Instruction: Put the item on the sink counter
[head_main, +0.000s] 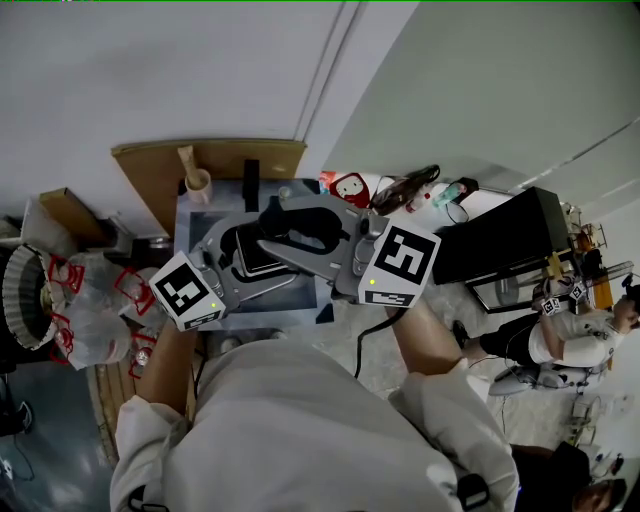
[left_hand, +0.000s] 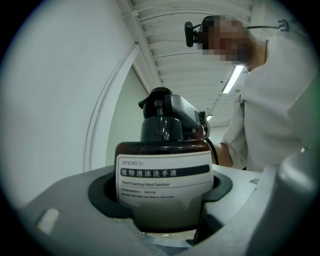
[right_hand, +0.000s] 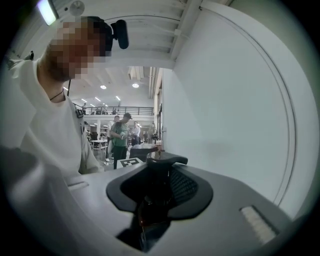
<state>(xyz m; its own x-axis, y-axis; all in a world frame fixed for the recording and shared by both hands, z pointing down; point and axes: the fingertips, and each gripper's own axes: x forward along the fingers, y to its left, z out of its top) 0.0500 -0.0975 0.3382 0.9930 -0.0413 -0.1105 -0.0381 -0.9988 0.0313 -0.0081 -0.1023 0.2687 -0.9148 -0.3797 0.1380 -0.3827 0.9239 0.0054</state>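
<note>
Above the sink counter (head_main: 188, 215), the left gripper (left_hand: 162, 192) is pinching the brown hand-sanitizer bottle (left_hand: 165, 175) by its labelled body and holding it upright. The dark wall is hiding whatever is inside. The right gripper (right_hand: 157, 190) is clasping the bottle's black pump (right_hand: 162, 161), with its pads against the neck. Behind them, a wooden cup (head_main: 198, 185) is holding a wooden stick.
</note>
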